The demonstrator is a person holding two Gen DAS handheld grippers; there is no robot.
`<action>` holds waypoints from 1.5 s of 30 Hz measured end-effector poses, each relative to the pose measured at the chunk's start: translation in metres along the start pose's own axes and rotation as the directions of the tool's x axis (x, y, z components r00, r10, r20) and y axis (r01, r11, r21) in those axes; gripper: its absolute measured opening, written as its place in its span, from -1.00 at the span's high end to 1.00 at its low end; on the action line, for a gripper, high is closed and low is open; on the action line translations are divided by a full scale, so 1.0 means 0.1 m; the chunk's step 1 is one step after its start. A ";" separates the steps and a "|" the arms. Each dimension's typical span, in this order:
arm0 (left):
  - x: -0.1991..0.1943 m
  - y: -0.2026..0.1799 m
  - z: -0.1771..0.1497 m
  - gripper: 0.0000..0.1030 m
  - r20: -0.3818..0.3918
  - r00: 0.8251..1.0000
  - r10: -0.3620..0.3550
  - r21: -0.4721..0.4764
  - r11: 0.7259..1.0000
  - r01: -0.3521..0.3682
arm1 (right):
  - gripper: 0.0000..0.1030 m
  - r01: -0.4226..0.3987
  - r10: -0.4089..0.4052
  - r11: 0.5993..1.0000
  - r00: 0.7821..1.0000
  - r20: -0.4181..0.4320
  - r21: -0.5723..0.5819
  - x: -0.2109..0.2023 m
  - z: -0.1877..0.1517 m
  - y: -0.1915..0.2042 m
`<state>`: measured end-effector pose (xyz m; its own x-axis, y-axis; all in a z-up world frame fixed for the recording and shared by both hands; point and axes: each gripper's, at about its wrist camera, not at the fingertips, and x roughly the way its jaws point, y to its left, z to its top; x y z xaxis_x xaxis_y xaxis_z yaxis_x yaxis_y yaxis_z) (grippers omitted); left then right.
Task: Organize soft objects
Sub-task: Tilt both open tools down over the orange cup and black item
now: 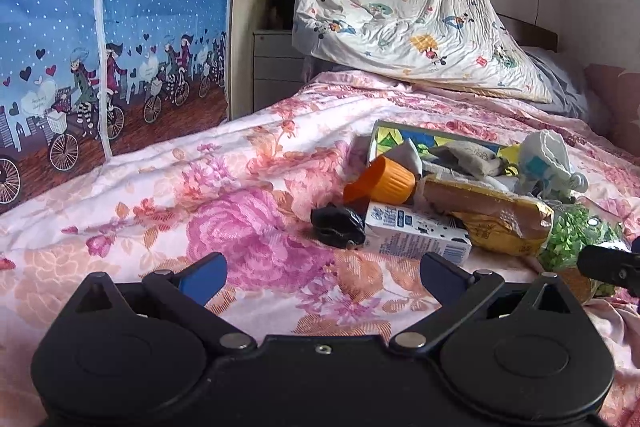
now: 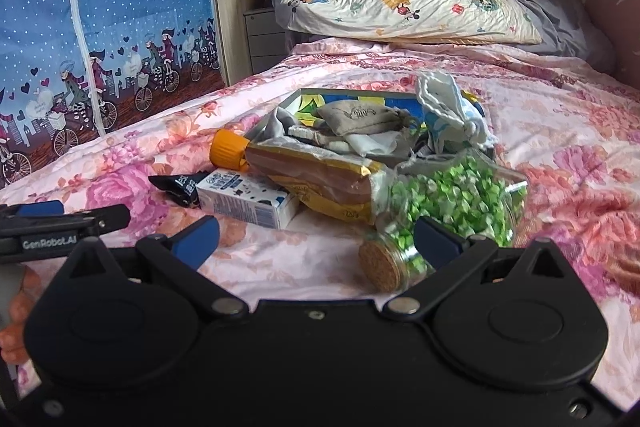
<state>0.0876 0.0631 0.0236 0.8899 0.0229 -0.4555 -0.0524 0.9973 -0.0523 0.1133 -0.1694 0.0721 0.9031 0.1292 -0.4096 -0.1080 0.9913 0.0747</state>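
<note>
soft stuff sits in a shallow rectangular tray (image 2: 362, 91) w/ a bright geometric print, mid-bed: a grey-beige cloth pouch (image 2: 360, 117), limp and creased, lying on white/grey fabric scraps, and a white-and-light-blue cloth bundle (image 2: 448, 111) knotted at the tray's right end. in front of the tray, touching it, a crinkly gold-and-brown foil bag (image 2: 320, 183) lies across. left of that a rigid white milk carton (image 2: 248, 201), boxy, w/ a black crumpled wrapper (image 2: 176, 187) just beside it, and an orange ribbed-cap bottle (image 2: 228, 147) on its side. right of the bag, a clear glass jar (image 2: 452, 203) full of green folded bits, cork stopper toward the camera. all on a pink floral bedspread (image 2: 560, 131), wrinkled. left claw (image 1: 320, 273) is spread wide, empty, above the bedspread near the carton. right claw (image 2: 316, 237) is spread wide too, holding nothing, its right finger in front of the jar.
</note>
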 end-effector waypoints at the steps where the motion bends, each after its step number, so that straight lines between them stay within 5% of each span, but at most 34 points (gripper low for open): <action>1: 0.00 0.01 0.01 -0.98 0.003 1.000 0.001 -0.002 1.000 -0.001 | -0.99 -0.002 0.002 1.000 1.000 0.000 -0.005 0.02 0.03 0.02; 7: 0.02 0.04 0.04 -0.98 -0.001 1.000 0.008 -0.013 1.000 -0.008 | -0.99 -0.009 0.008 0.997 1.000 -0.020 -0.072 0.13 0.19 0.17; 15: 0.18 0.25 0.11 -0.98 -0.076 0.997 0.023 -0.108 0.994 -0.031 | -0.99 0.020 -0.033 0.953 0.999 -0.038 -0.303 0.29 0.44 0.37; 22: 0.37 0.38 0.18 -0.98 -0.063 0.997 0.049 -0.181 0.982 -0.059 | -0.99 0.007 -0.019 0.872 1.000 -0.020 -0.489 0.47 0.55 0.58; 38: 0.88 0.59 0.27 -0.80 -0.080 0.990 -0.118 -0.416 0.906 0.075 | -0.98 -0.101 0.071 0.677 0.995 -0.072 -0.729 1.27 0.81 1.09; 45: 1.03 0.58 0.28 -0.64 -0.098 0.979 -0.177 -0.424 0.898 0.120 | -0.75 -0.120 0.063 0.613 0.993 -0.103 -0.781 1.52 0.81 1.22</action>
<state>0.1887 0.1252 -0.0009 0.8362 -0.1612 -0.5242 -0.1326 0.8681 -0.4784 0.2709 -0.0306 0.0923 0.8466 0.1932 -0.4959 -0.4996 0.6098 -0.6152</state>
